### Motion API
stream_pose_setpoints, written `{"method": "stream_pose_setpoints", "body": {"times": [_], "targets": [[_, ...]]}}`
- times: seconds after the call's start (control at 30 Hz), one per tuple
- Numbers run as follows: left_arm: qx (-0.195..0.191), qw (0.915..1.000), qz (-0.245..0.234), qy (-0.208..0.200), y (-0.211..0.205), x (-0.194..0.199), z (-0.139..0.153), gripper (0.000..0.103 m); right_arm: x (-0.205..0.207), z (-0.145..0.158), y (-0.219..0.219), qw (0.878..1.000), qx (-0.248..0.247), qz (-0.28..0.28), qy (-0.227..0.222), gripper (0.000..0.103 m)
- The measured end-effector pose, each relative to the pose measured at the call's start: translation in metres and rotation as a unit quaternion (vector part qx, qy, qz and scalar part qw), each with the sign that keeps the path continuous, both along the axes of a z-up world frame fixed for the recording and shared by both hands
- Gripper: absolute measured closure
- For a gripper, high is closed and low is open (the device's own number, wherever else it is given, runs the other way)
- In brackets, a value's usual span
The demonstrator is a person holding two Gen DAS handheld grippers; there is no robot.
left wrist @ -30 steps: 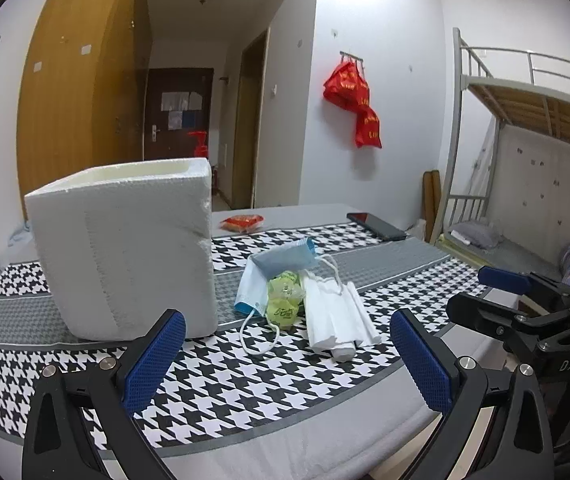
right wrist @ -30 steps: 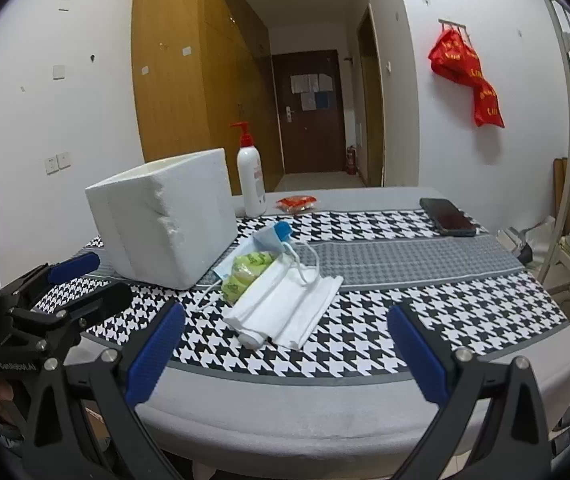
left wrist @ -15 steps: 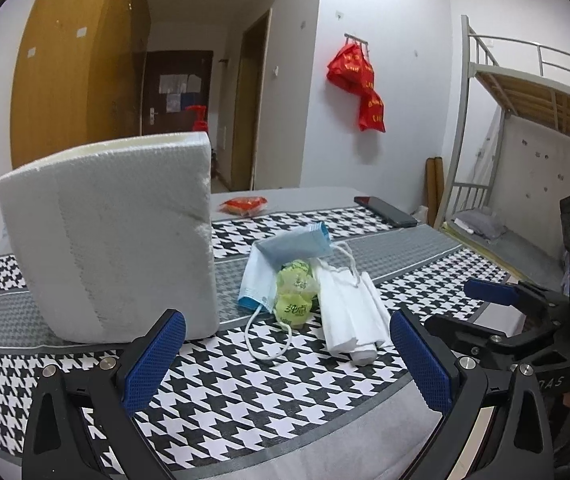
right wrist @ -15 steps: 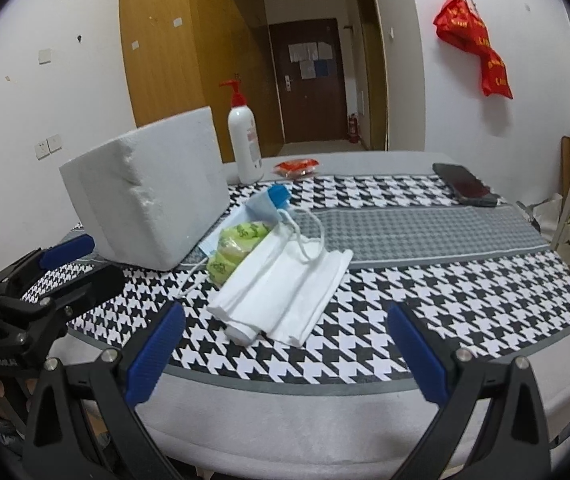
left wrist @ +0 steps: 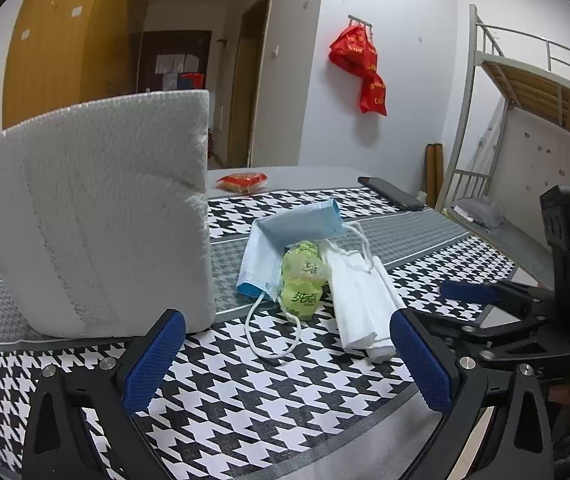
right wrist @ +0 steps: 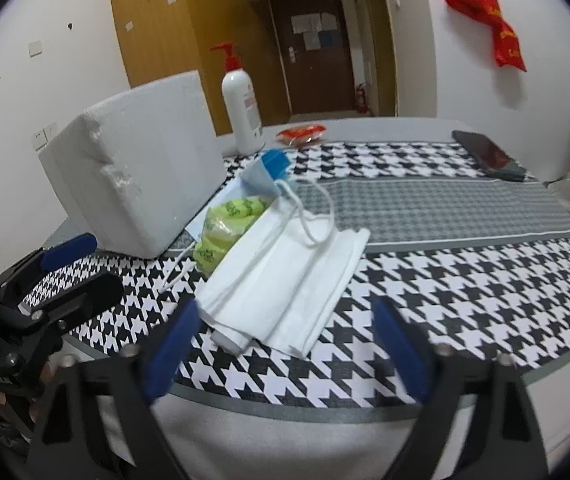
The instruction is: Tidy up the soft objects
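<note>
A: Soft objects, the small pile on the houndstooth cloth: white mask [right wrist: 285,272] nearest, green packet [right wrist: 225,228] just behind it, blue mask [left wrist: 285,240] farthest, draped against the packet. None is in the foam box [left wrist: 93,220] yet.

B: Grippers?

A: Right gripper [right wrist: 285,344] hangs at the near table edge, jaws spread wide, nothing between them; the white mask's near end lies just beyond its fingertips. Left gripper [left wrist: 289,360] is likewise wide open and empty, a little left of the pile, the foam box close on its left.

B: Step in hand?

A: I judge it an approach to the white mask. It is thin and folded, so take it at the thick rolled near end, pads low against the cloth, and close slowly so the layers bunch rather than slip. Its ear loop [right wrist: 317,220] seems to lie across the blue mask's edge, though the blur makes that uncertain; lift gently in case it drags.

B: Farther out?

A: Pump bottle [right wrist: 241,108] behind the box, red packet [right wrist: 301,134] far centre, phone [right wrist: 485,154] far right. Well apart; leave them.
</note>
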State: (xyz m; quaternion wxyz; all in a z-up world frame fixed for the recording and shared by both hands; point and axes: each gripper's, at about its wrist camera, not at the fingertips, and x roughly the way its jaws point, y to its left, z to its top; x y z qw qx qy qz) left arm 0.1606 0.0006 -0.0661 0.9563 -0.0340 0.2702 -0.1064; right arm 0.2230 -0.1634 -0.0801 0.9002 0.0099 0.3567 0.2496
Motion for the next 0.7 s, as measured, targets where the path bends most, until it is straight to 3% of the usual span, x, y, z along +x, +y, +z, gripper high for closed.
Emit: {"method": "stream_pose_setpoints", "body": {"times": [0.1,0.3,0.47,0.53,0.7], "targets": [[0.000,1.0000,-0.002,0.006,0.000,0.003,-0.002,0.001,0.005,-0.002,0.004,1.000,-0.004,0.002,0.007,0.023],[0.000,0.9999,-0.005,0.012,0.000,0.008,-0.004,0.001,0.015,-0.008,0.012,0.999,-0.014,0.014,0.026,0.046],[0.002,0.9999,-0.008,0.013,-0.001,0.009,-0.005,0.001,0.020,-0.013,0.015,0.999,-0.021,0.019,0.036,0.058],[0.003,0.9999,-0.009,0.014,-0.002,0.009,-0.006,0.001,0.021,-0.013,0.015,0.999,-0.015,0.025,0.039,0.074],[0.007,0.9998,-0.010,0.014,-0.004,0.008,-0.006,0.001,0.024,-0.011,0.012,0.999,0.008,0.031,0.043,0.092]]}}
